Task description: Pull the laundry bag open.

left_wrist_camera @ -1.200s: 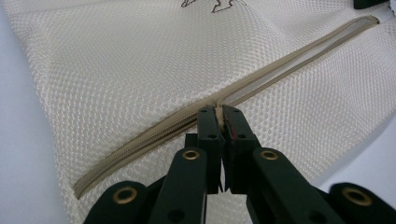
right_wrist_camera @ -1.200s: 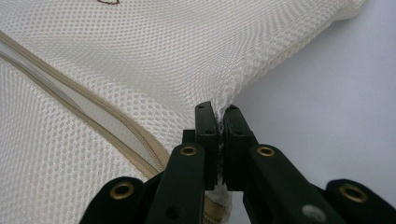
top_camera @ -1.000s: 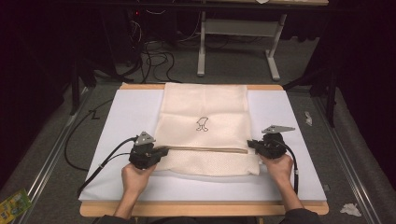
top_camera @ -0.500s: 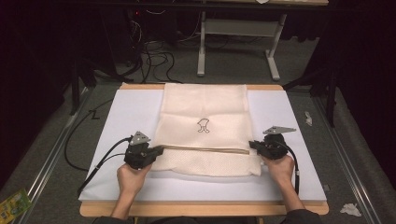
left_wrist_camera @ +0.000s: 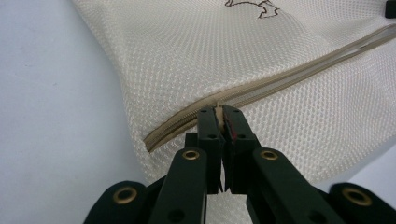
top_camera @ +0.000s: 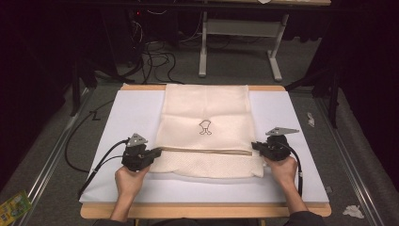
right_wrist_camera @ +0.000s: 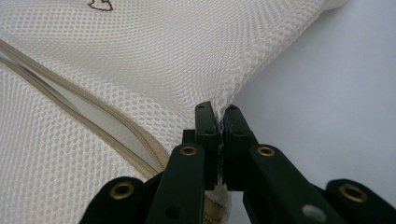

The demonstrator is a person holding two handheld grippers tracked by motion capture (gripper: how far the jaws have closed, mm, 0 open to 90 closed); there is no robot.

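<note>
The left gripper [left_wrist_camera: 219, 122] has its 2 jaws pinched tight on what looks like the zipper pull [left_wrist_camera: 217, 114], right on the tan zipper [left_wrist_camera: 289, 74] of the cream mesh bag [top_camera: 207, 117]; a sliver of tan and a bit of red peek out between the pads. The right gripper [right_wrist_camera: 219, 122] is squeezed just as tight, clamped on the bag's mesh edge at the opposite side, right where the fabric meets the white mat [top_camera: 291, 113]. What's changed over the last second: in the high view the left gripper [top_camera: 153, 154] has slid a little outward toward the bag's left edge, dragging the pull with it, while the right gripper [top_camera: 256, 147] hasn't budged and anchors the far side. So this is probably a zip run nearly at the end of its track, whichever way it's going; near the right gripper the zipper tapes still gape a bit. The bag lies flat in the middle of the mat on the table [top_camera: 202, 210], its little printed figure [top_camera: 205, 127] facing up, with the zipper running straight across between the 2 grippers.
</note>
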